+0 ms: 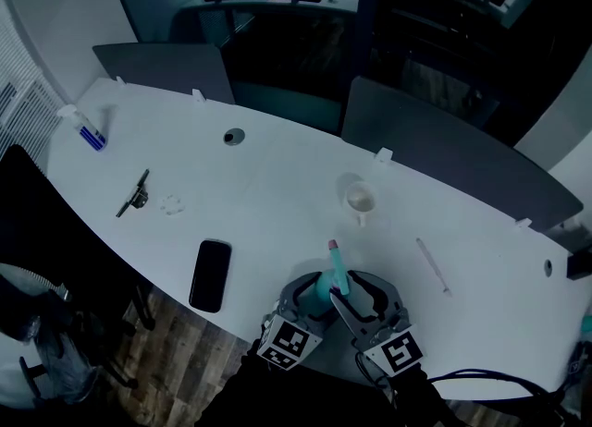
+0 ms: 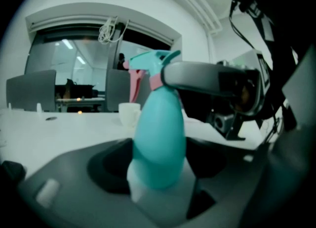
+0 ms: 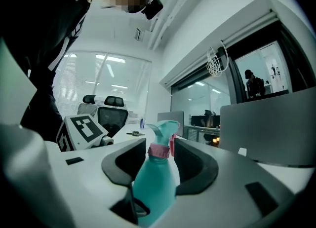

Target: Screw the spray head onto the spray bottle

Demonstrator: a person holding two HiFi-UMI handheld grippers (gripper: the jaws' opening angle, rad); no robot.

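Dim office, long white curved bench (image 1: 277, 185) with grey divider panels behind. Left tool (image 2: 158, 163) is clamped on the lower body of the teal plastic spray bottle (image 2: 160, 123), holding it upright at the near edge of the bench. Right tool (image 3: 162, 165) comes in level from the other side, and its pads look pressed on the pink threaded collar (image 3: 159, 150) under the teal spray head (image 3: 163, 128). The head sits on the neck, trigger pointing away. How far it is threaded cannot be told.

Risks, as judgement:
- The head may cross-thread if the collar is turned while it sits tilted on the neck.
- The smooth collar may slip in the right pads, so turns get lost.
- The round body may spin in the left grip, so nothing tightens.
- The bottle is at the bench edge, so a lost grip likely drops it to the floor.

Further out:
- a black phone (image 1: 210, 274) lies flat to the left
- a white cup (image 1: 360, 200) stands beyond the bottle
- a small white bottle with blue label (image 1: 88, 131) lies at the far left

Containers: the spray bottle is opaque, so its fill is unknown, and the cup's inside is too small to read.
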